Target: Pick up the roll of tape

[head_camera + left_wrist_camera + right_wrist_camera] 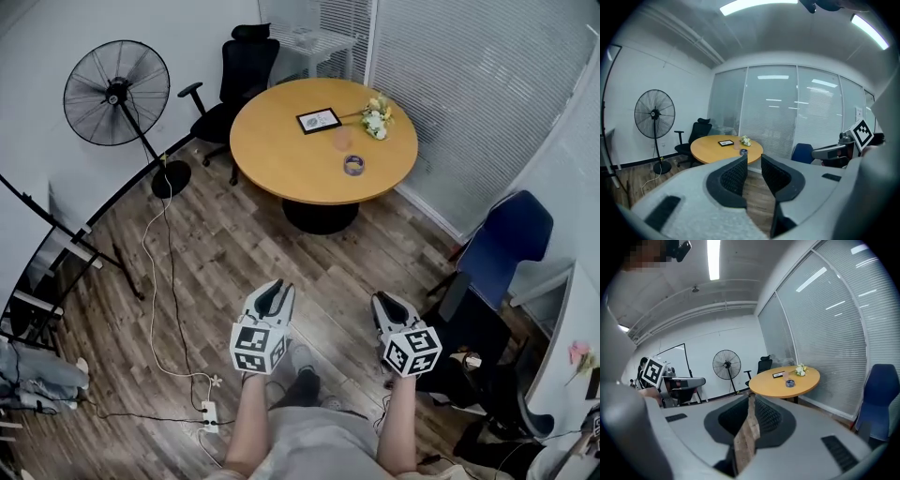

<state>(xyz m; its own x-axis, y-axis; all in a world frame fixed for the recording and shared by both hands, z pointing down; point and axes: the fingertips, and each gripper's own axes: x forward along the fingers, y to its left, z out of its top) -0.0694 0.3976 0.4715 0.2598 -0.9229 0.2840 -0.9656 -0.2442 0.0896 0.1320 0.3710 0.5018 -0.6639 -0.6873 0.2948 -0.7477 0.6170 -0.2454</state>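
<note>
The roll of tape (353, 165) lies flat on the round wooden table (281, 141), near its front edge. The left gripper view shows the tape (743, 152) small and far off, and so does the right gripper view (790, 383). I hold both grippers low over the wooden floor, well short of the table and pointing toward it. My left gripper (275, 289) (754, 159) stands narrowly open, with only floor seen in the gap. On my right gripper (384, 300) (751, 398) the fingertips meet and hold nothing.
On the table are also a framed picture (319, 120), a bunch of flowers (377, 117) and a pink cup (342, 141). A standing fan (116, 92) and a black office chair (239, 80) are at the left, a blue chair (511, 239) at the right. Cables and a power strip (208, 412) lie by my feet.
</note>
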